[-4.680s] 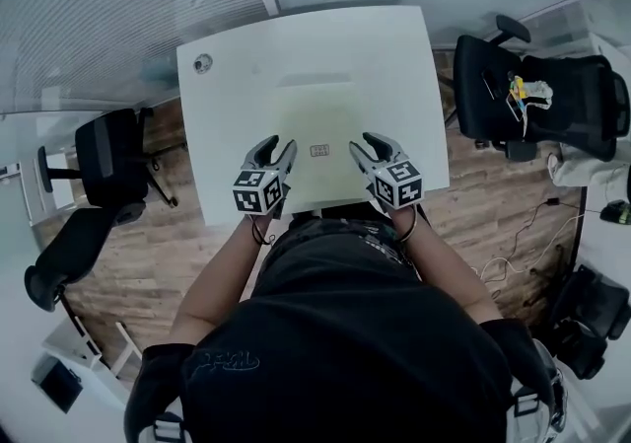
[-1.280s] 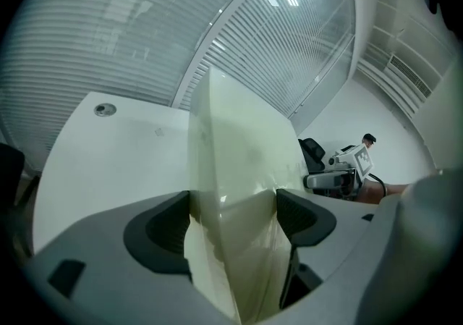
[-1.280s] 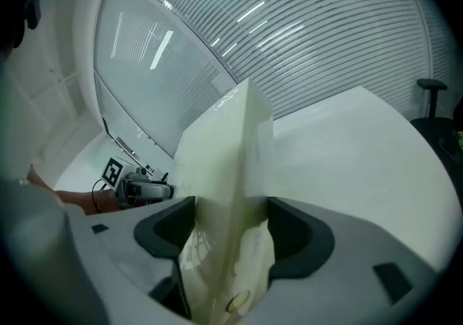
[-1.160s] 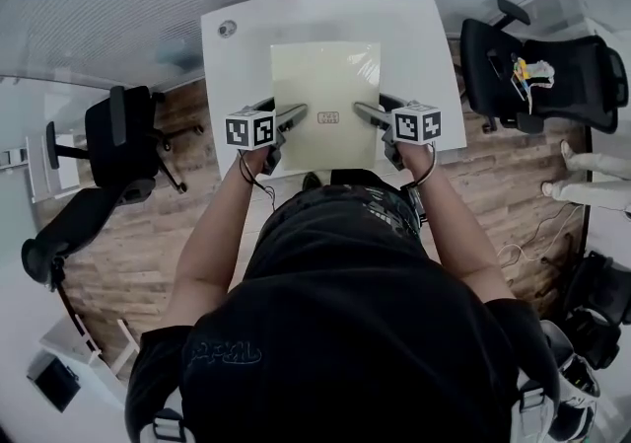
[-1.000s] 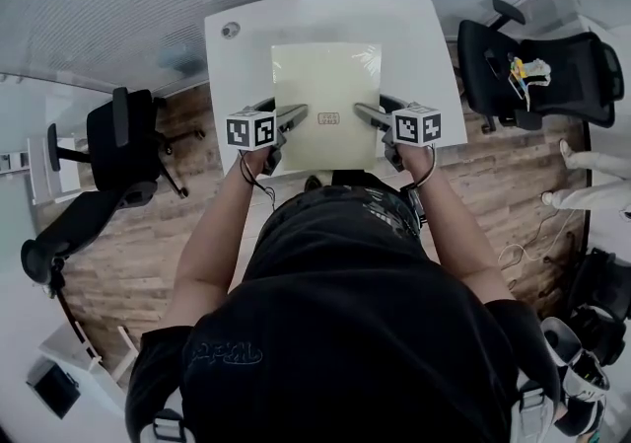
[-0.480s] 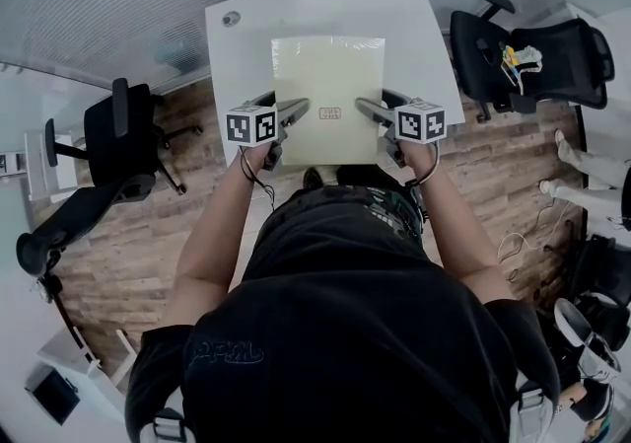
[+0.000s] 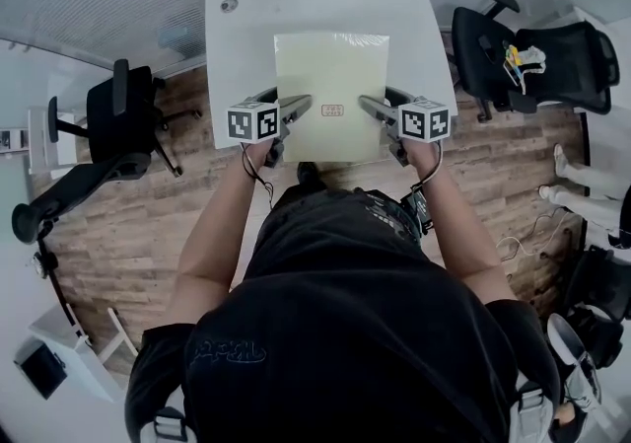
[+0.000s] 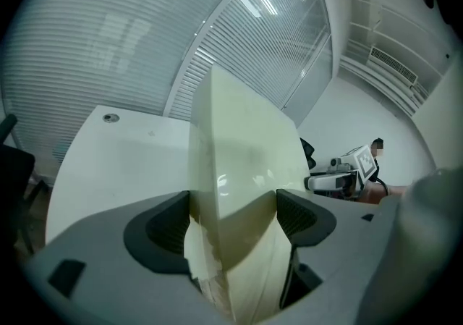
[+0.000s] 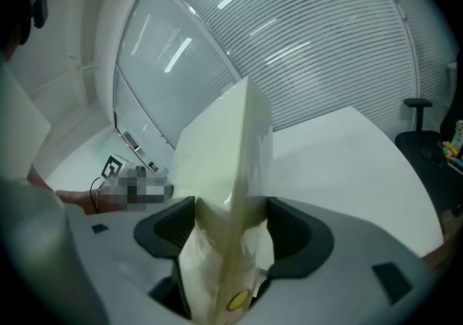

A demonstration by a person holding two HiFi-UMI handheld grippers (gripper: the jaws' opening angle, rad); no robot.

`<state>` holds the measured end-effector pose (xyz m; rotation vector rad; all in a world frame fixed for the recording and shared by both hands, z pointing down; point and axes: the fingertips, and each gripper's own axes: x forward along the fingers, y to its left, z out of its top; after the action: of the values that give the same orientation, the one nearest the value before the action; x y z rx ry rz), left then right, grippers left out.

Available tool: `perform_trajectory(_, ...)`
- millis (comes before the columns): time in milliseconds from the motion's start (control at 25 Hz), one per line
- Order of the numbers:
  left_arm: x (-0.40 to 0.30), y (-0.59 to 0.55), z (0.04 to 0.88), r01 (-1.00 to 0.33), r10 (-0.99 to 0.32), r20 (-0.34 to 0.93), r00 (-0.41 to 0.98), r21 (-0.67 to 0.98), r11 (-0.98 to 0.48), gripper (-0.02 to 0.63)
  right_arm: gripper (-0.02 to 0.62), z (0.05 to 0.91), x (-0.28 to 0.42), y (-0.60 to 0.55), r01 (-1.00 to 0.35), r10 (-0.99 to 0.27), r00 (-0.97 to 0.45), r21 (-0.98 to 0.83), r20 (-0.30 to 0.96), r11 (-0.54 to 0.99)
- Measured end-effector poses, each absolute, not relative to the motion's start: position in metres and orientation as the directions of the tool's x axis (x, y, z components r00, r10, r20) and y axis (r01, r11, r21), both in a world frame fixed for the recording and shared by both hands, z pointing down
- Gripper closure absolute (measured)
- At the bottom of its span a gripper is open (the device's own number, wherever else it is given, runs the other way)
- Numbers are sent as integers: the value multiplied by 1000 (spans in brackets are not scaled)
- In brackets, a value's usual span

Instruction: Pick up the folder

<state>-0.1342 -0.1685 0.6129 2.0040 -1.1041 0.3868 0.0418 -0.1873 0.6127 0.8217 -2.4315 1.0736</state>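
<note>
A pale yellow-green folder hangs in the air above the white table, held flat between both grippers. My left gripper is shut on the folder's left edge and my right gripper is shut on its right edge. In the left gripper view the folder stands edge-on, pinched between the two dark pads. The right gripper view has the same folder clamped between that gripper's pads, with the other gripper visible beyond it.
The table has a round cable grommet near its far left corner. A black office chair stands left of the table on the wooden floor. Another chair with items on it stands to the right. A slatted glass wall lies behind.
Since 4.7 s ago both grippers have shut on the folder's side edges and raised it off the table. Over the last second it has stayed held, drifting only slightly.
</note>
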Motion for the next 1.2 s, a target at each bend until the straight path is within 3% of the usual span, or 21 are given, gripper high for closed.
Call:
perform_trajectory(600, -40, -93, 610, -844, -610, 600, 517, 476, -246, 221, 279, 616, 135, -125, -588, -309, -798, -555, 517, 588)
perform_trajectory(1200, -29, -24, 601, -867, -646, 606, 464, 460, -192, 221, 279, 610, 142, -66, -524, -251, -837, -580, 486, 624)
